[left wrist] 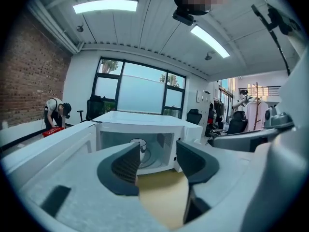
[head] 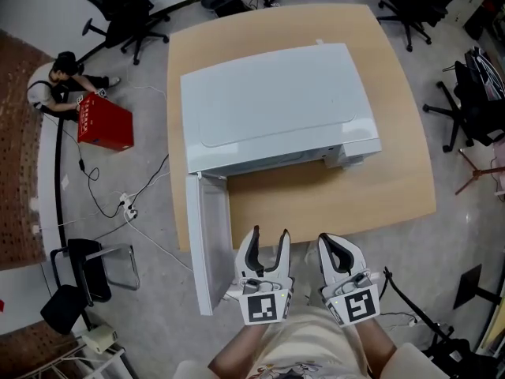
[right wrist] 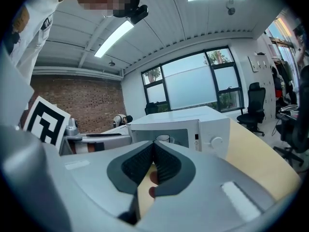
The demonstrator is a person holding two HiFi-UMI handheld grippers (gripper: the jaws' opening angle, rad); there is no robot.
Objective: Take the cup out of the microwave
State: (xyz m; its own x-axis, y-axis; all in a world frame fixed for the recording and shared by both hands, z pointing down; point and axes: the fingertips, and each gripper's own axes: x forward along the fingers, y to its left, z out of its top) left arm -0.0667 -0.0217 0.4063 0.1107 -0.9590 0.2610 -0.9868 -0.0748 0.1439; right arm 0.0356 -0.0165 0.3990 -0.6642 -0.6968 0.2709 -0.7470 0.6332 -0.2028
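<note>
A white microwave (head: pixel 276 101) stands on a wooden table (head: pixel 316 200) with its door (head: pixel 207 243) swung open toward me on the left. In the left gripper view, a white cup (left wrist: pixel 139 144) sits on the turntable inside the microwave (left wrist: pixel 145 124), partly hidden by my jaw. The cup (right wrist: pixel 163 138) also shows in the right gripper view, inside the cavity. My left gripper (head: pixel 268 239) is open and empty, just short of the table's near edge beside the door. My right gripper (head: pixel 335 243) is shut with nothing in it, next to the left one.
A person (head: pixel 55 77) crouches by a red box (head: pixel 104 122) on the floor at the left. Office chairs (head: pixel 118 10) ring the table, and one chair (head: pixel 87 279) stands near the door. Cables (head: pixel 126 208) run across the floor on the left.
</note>
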